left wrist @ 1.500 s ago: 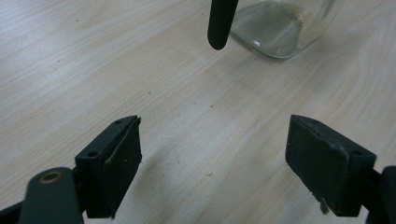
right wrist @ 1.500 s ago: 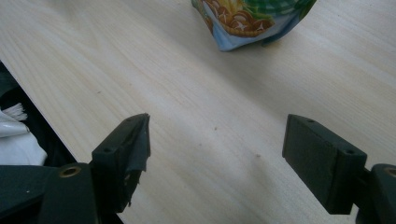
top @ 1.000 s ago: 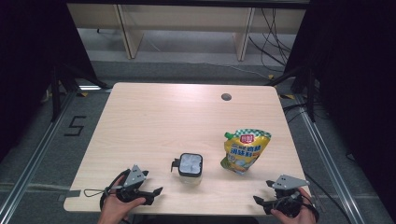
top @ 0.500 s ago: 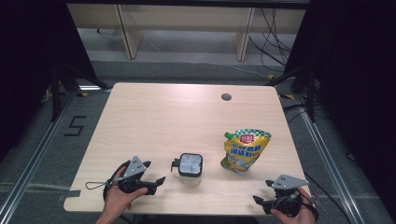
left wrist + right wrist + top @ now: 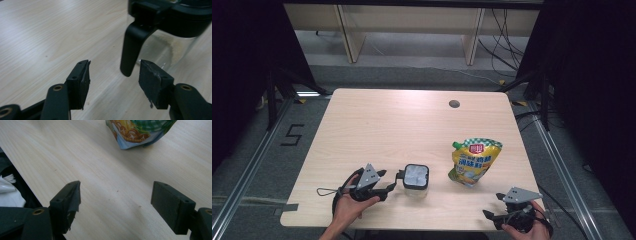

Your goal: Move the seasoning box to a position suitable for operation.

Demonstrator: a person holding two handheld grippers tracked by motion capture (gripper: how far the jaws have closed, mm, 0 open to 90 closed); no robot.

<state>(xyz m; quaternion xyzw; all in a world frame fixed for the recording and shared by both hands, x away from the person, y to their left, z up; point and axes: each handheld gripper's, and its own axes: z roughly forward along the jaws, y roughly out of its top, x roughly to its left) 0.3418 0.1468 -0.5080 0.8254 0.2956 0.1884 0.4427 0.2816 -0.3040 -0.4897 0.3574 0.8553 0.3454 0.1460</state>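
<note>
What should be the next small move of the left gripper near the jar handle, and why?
Probably ease the left gripper a little forward, then close. Its jaws have just been closing, yet the black handle of the glass jar hangs just ahead of the pads, nearer the right one, and neither pad touches it.

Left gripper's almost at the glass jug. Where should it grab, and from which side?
Judging by its pose, take the jug by its black handle, coming from the jug's left in the high view, where the handle sticks out. The handle hangs as a narrow upright strip that fits between the left gripper pads, whose jaws have just been closing without touching it.
</note>
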